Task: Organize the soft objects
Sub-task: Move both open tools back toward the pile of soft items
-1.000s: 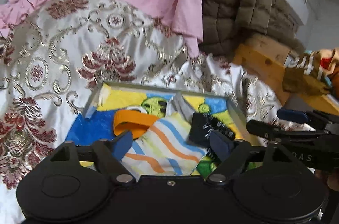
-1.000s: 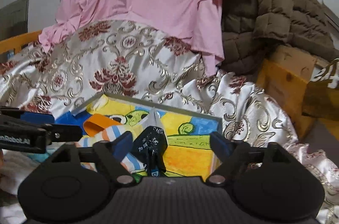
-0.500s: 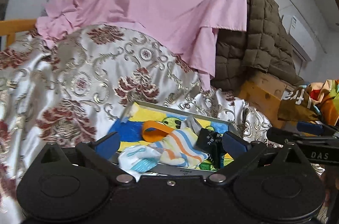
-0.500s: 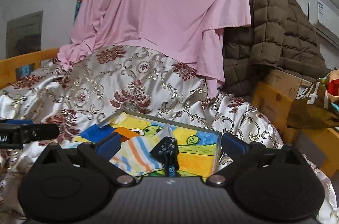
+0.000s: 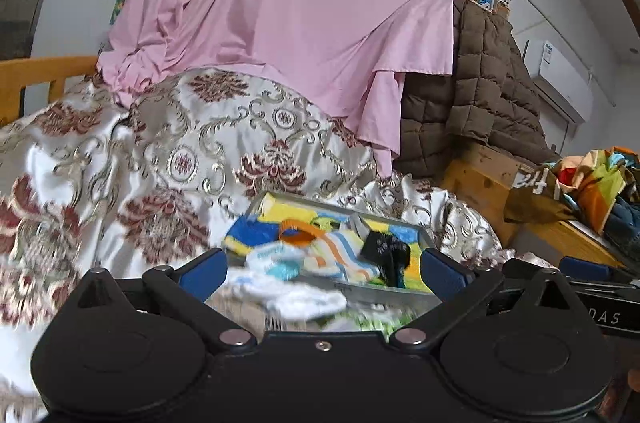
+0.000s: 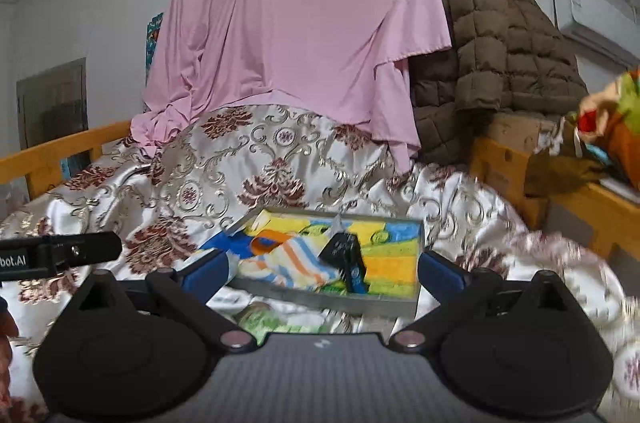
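Left gripper, right gripper: jaws just spread wide, nothing gripped. Striped sock, black sock lying in tray.

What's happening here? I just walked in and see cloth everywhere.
A person is sorting small soft things with a claw in each hand. The tray on the patterned bedspread holds a striped cloth, an orange band and a dark sock. The left claw and the right claw are both wide open and empty, their jaws having just opened, with the tray ahead of them.
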Motion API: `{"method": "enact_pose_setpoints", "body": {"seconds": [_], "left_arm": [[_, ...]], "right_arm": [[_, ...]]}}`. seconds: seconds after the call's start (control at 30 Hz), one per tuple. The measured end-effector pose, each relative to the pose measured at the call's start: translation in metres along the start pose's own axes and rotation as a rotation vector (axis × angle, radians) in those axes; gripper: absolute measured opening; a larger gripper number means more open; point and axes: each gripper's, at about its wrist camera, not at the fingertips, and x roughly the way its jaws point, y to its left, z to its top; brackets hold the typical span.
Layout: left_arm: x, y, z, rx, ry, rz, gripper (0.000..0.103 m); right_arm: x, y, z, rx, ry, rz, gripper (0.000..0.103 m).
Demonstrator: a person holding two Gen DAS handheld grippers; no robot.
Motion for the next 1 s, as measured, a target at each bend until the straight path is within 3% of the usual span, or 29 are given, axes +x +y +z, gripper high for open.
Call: {"method": "enact_pose_setpoints", "body": {"seconds": [0.33, 0.7, 1.0], "left_arm": [[-0.04, -0.003, -0.044, 0.028, 0.036, 0.033, 0.102], [-0.042, 0.012, -0.076, -0.023, 0.15, 0.112, 0.102], [-0.045, 0.014, -0.094, -0.007, 0.222, 0.167, 0.102]], "right_arm": [[-0.034, -0.002, -0.043, 0.059, 0.058, -0.008, 0.103], [-0.041, -0.005, -0.067, 0.084, 0.097, -0.01, 0.103], [-0.038, -0.01, -0.082, 0.124, 0.157, 0.02, 0.103]]}}
